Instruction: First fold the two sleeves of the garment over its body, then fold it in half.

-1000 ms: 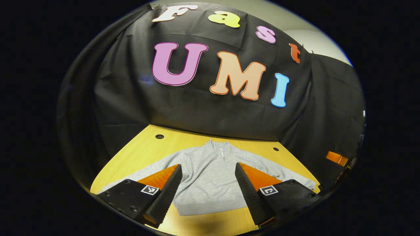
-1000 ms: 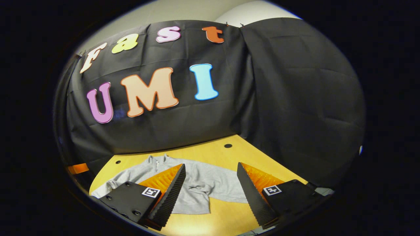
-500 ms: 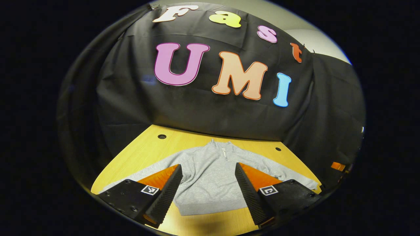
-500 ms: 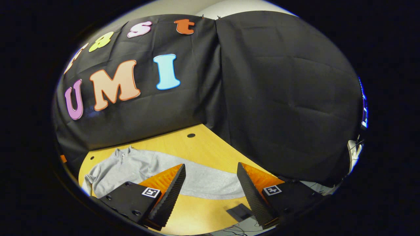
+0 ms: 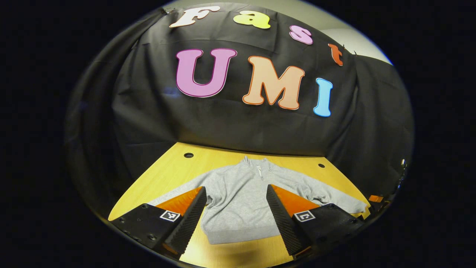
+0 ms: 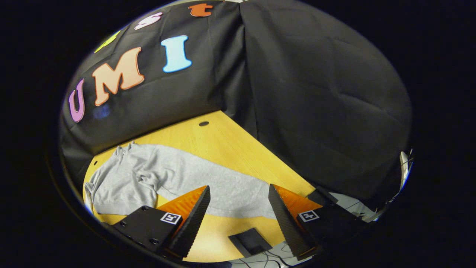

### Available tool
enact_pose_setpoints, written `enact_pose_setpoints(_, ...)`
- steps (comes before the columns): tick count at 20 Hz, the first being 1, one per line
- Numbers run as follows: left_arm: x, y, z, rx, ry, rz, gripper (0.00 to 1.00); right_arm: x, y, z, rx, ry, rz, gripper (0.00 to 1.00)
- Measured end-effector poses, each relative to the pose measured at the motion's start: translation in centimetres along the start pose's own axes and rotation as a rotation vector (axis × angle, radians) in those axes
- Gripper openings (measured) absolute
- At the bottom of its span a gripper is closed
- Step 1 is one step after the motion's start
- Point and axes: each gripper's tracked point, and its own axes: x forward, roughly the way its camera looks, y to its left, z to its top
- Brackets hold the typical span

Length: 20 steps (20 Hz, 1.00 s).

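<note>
**Right gripper swings out over the sleeve; nothing grasped yet**

Since a second ago my right gripper (image 6: 238, 216) has turned away from the garment's body and dropped toward its right sleeve (image 6: 223, 188), which now runs across the right gripper view between the spread fingers. The left gripper (image 5: 236, 216) has barely shifted; it hangs over the near hem with its fingers wide apart and nothing between them. Both tools are released and empty.

The grey sweatshirt (image 5: 241, 197) lies flat on the yellow table (image 5: 171, 167), collar toward the far wall, hem near me, both sleeves spread out to left and right. No fold is made, so I judge the task to be at its very start.

What worries me:
- The right cuff sits near the table's right edge, just beside a dark flat block (image 6: 250, 242) on the near rim. If I come down too far out, I could pinch the block or catch the edge instead of cloth.
- Gripping the sleeve mid-length would let the cuff trail and drag, leaving a crooked fold.
- A shallow bite on this soft knit may slip out halfway through the carry.
- Pulling the sleeve with the body unpinned could slide the whole garment left, since my left gripper is not holding anything down.
</note>
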Motion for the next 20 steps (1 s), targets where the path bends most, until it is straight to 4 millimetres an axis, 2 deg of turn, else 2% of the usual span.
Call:
enact_pose_setpoints(1,0.2,-0.2,-0.2,-0.002,0.009,0.002,0.94,0.6,-0.7,-0.7,-0.002,0.017,-0.004,0.95)
enact_pose_setpoints(4,0.5,-0.7,-0.5,0.001,0.016,0.009,0.95,2.5,-2.0,-2.9,-0.003,0.076,-0.006,0.95)
enact_pose_setpoints(5,0.7,-0.8,-0.6,0.003,0.019,0.010,0.95,3.2,-2.7,-3.6,-0.001,0.094,-0.014,0.98)
enact_pose_setpoints(7,0.8,-1.2,-1.1,0.005,0.032,0.016,0.94,4.1,-3.3,-4.7,0.018,0.124,-0.021,0.95)
enact_pose_setpoints(9,0.9,-1.5,-1.4,0.004,0.038,0.020,0.94,5.0,-3.9,-5.6,0.018,0.141,-0.034,0.98)
enact_pose_setpoints(11,0.9,-1.9,-1.6,0.003,0.042,0.022,0.94,5.5,-4.4,-6.2,0.008,0.154,-0.040,0.98)
enact_pose_setpoints(12,0.8,-2.0,-1.6,0.004,0.042,0.024,0.94,5.6,-4.3,-6.5,0.010,0.163,-0.037,0.95)
enact_pose_setpoints(14,0.8,-2.3,-1.6,0.007,0.041,0.028,0.95,5.9,-4.3,-6.9,0.007,0.172,-0.031,0.98)
enact_pose_setpoints(16,0.8,-2.4,-1.7,0.010,0.042,0.034,0.95,6.0,-4.3,-7.0,-0.008,0.173,-0.024,0.95)
enact_pose_setpoints(17,0.7,-2.4,-1.8,0.011,0.041,0.038,0.95,5.9,-4.4,-7.1,-0.024,0.177,-0.026,0.98)
enact_pose_setpoints(18,0.7,-2.5,-1.7,0.010,0.040,0.041,0.95,6.0,-4.7,-7.2,-0.044,0.181,-0.031,0.93)
enact_pose_setpoints(19,0.7,-2.5,-1.8,0.010,0.042,0.047,0.95,5.8,-4.7,-7.3,-0.065,0.184,-0.030,0.93)
enact_pose_setpoints(20,0.6,-2.5,-1.8,0.009,0.041,0.052,0.95,5.9,-4.7,-7.4,-0.080,0.189,-0.026,0.87)
